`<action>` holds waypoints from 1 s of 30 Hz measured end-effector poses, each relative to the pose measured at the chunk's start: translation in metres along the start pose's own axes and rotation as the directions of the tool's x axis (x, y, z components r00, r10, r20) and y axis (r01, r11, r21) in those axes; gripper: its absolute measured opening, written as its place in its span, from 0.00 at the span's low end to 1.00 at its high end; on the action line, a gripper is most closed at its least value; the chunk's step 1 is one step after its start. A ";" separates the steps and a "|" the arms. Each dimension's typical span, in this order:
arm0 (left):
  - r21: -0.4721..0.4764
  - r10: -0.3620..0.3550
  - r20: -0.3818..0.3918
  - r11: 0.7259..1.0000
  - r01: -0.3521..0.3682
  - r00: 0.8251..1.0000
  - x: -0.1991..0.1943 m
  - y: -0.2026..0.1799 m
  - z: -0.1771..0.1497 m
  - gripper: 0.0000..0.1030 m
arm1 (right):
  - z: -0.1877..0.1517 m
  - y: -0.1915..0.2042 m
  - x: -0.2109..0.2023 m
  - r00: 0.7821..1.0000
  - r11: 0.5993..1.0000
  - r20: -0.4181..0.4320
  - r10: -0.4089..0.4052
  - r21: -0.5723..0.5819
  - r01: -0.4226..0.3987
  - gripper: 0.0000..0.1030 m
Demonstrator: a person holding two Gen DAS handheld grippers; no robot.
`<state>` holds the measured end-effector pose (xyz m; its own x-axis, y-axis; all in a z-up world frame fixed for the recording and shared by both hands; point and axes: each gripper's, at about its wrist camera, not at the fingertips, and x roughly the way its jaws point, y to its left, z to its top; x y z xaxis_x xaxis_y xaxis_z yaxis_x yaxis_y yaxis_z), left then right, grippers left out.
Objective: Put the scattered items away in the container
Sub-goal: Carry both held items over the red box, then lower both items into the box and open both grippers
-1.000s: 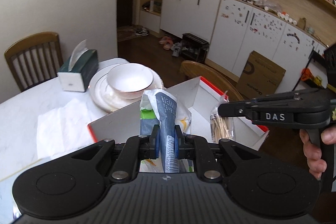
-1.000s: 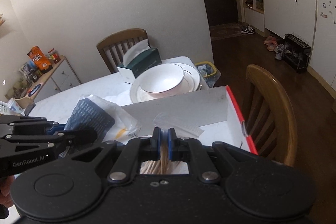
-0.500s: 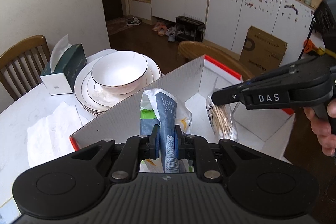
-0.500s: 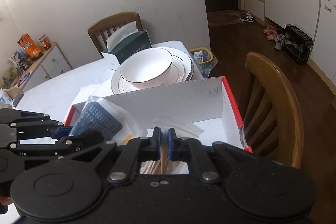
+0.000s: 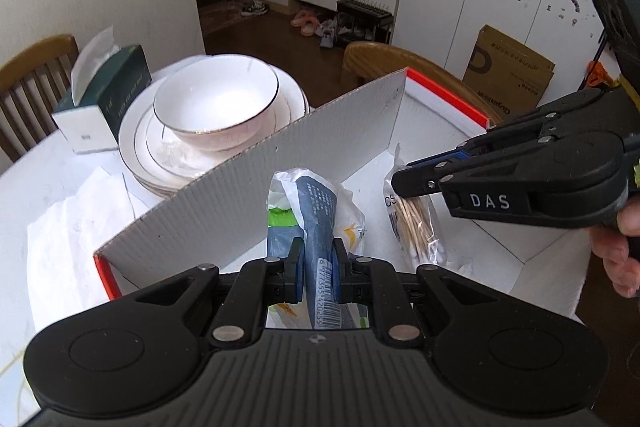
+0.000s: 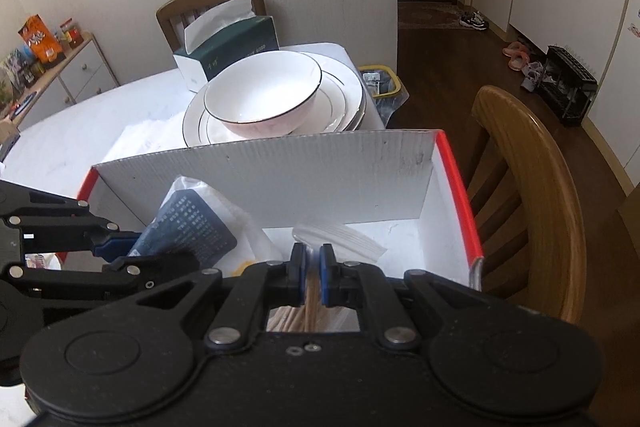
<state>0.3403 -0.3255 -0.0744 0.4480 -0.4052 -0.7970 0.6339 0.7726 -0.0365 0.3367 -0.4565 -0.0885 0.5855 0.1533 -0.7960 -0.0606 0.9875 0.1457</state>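
Note:
The container is a white box with red outer edges point(image 5: 248, 183) point(image 6: 344, 171) on the white table. My left gripper point(image 5: 316, 267) is shut on a blue and white plastic pouch with a barcode point(image 5: 316, 211), held inside the box's left part; the pouch also shows in the right wrist view point(image 6: 192, 223). My right gripper point(image 6: 311, 273) is shut on a clear bag of cotton swabs point(image 6: 308, 311), held inside the box to the right of the pouch. The swab bag point(image 5: 416, 223) and the right gripper point(image 5: 404, 183) show in the left wrist view.
A white bowl on stacked plates point(image 5: 216, 103) point(image 6: 264, 91) stands just behind the box. A dark green tissue box point(image 5: 108, 95) point(image 6: 228, 47) is behind it. Crumpled white paper point(image 5: 76, 211) lies left of the box. A wooden chair point(image 6: 528, 187) stands at the table's right edge.
Both grippers have moved forward and down into the box with their items still held. The box wall and the bowl now look closer.

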 end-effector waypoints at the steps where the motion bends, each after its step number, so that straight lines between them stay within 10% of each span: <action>1: -0.010 -0.003 -0.006 1.000 0.003 1.000 0.002 0.001 0.000 0.12 | 0.000 0.001 0.002 1.000 1.000 -0.006 -0.001 -0.006 0.001 0.05; 24: -0.030 -0.034 -0.080 0.999 0.032 0.996 0.015 0.003 -0.004 0.13 | 0.002 0.003 0.023 0.996 1.000 -0.093 0.016 -0.020 -0.017 0.19; 30: -0.029 -0.026 -0.082 0.999 0.024 0.996 0.013 0.003 -0.007 0.28 | 0.001 -0.003 0.019 0.996 1.000 -0.086 0.021 -0.006 -0.022 0.26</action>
<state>0.3435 -0.3250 -0.0889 0.3778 -0.3834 -0.8428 0.6258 0.7766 -0.0728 0.3484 -0.4565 -0.1036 0.5124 0.1770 -0.8403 -0.0784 0.9841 0.1595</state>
